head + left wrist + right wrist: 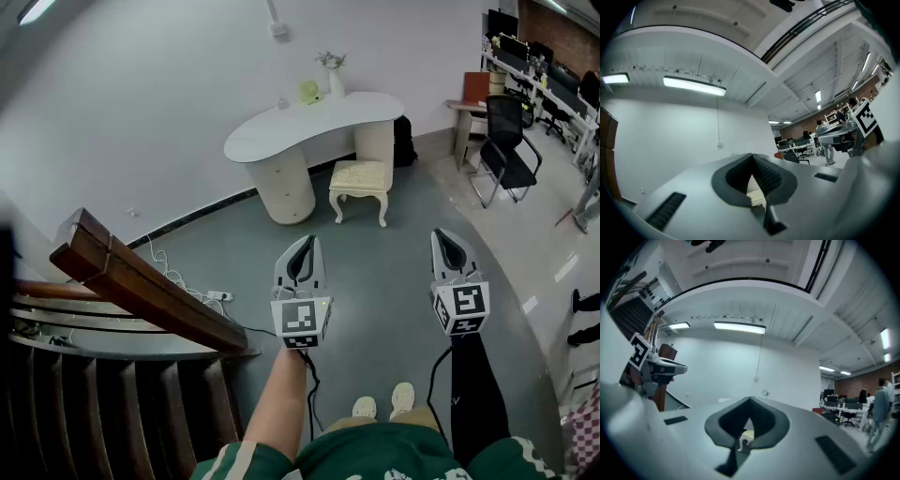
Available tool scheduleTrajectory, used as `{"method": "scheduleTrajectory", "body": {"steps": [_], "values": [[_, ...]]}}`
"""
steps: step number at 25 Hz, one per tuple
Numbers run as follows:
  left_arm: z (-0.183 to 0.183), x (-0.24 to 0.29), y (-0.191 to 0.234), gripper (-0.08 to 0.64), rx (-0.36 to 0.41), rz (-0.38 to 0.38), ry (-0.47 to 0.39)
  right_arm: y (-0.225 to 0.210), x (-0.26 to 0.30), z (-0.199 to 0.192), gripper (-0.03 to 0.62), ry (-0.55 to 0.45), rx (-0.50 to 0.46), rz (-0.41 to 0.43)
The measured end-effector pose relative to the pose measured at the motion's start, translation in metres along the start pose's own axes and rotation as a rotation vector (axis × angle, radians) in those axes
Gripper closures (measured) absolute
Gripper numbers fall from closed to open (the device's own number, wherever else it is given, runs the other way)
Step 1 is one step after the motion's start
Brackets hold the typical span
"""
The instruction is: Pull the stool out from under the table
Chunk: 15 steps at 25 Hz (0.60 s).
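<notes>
A cream stool with curved legs stands partly under the white kidney-shaped table against the far wall. My left gripper and right gripper are held side by side above the grey floor, well short of the stool, both shut with nothing in them. Through the left gripper's closed jaws a sliver of the stool shows. A stool leg is visible through the right gripper's jaws.
A wooden stair rail and steps fill the left foreground, with a power strip and cables on the floor beside them. A black office chair and desks stand at the right. A vase sits on the table.
</notes>
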<state>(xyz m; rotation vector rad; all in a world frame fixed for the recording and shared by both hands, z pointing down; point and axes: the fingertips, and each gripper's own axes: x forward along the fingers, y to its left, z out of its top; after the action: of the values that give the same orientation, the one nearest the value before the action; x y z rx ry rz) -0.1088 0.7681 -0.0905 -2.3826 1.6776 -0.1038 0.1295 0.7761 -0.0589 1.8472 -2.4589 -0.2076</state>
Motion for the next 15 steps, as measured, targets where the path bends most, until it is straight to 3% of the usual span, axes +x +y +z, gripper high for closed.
{"method": "scheduleTrajectory", "body": {"steps": [12,14,15], "values": [[-0.006,0.008,0.014,0.543,-0.021,-0.03,-0.007,0.001,0.009,0.007,0.584,-0.045,0.065,-0.055],[-0.009,0.014,0.014,0.373,-0.011,-0.039,-0.003,0.0,0.015,0.008,0.48,-0.057,0.074,-0.049],[-0.009,0.018,0.015,0.325,-0.006,-0.041,-0.006,0.0,0.02,0.008,0.431,-0.062,0.073,-0.045]]}}
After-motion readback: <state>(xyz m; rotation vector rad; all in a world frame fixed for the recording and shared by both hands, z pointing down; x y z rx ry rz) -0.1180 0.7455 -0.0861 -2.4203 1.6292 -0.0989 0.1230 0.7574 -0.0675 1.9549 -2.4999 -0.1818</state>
